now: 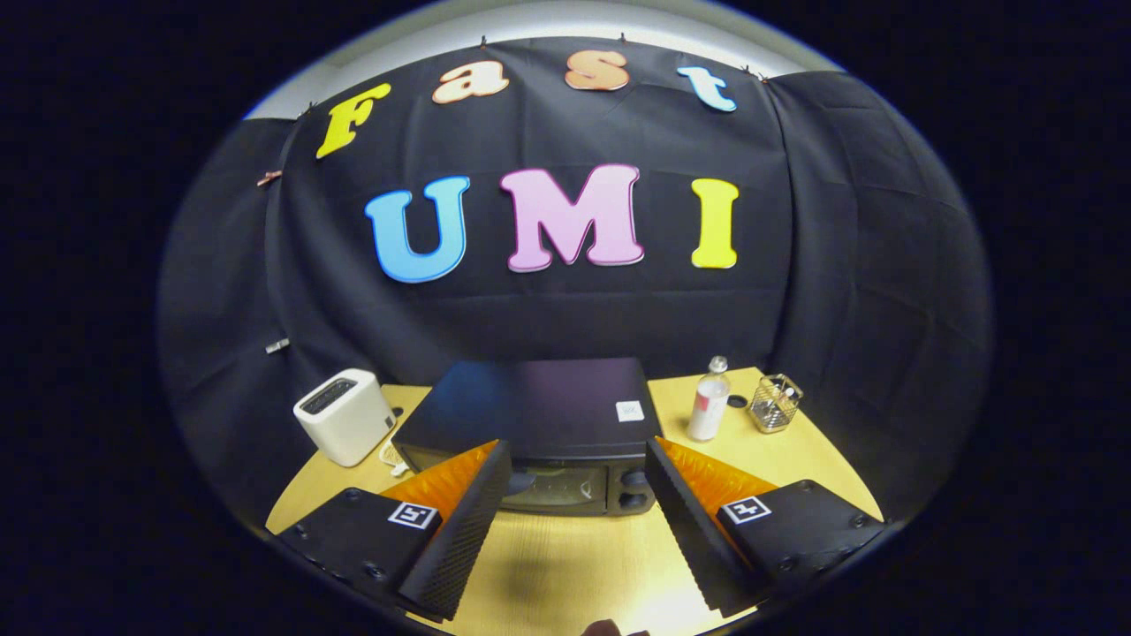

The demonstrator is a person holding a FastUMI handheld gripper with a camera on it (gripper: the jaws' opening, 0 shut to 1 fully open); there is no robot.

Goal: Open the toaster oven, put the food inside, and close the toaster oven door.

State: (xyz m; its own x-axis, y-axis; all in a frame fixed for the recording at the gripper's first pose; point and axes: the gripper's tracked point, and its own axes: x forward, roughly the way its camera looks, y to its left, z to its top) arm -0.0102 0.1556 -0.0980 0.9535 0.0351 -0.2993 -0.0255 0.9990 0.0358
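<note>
Squarely ahead of the tool (579, 468) sits the black toaster oven (539, 424), its door closed, on a pale wooden counter (565, 565) at the foot of the booth's black cloth wall (565, 318). The oven's dark flat top carries a small white sticker (629, 411) near its right front corner, and its glass front and two round knobs (633, 490) show low between the tool's fingers (459, 539). Those fingers stand wide apart with nothing between them but bare counter, their tips just short of the oven's front, one toward each lower corner. Each finger mount bears a small square black-and-white marker (413, 515).

Left of the oven, just beside it, stands a white two-slot toaster (345, 415), slots facing up. Something small and pale (389, 455) lies low between the toaster and the oven; what it is cannot be told. Right of the oven stands a clear plastic bottle (709, 402), upright, with a pale cap and a reddish label. Beyond the bottle a small dark round object (738, 401) lies on the counter, and next to that a wire mesh holder (775, 403) with a few small items inside sits near the counter's far right corner.
</note>
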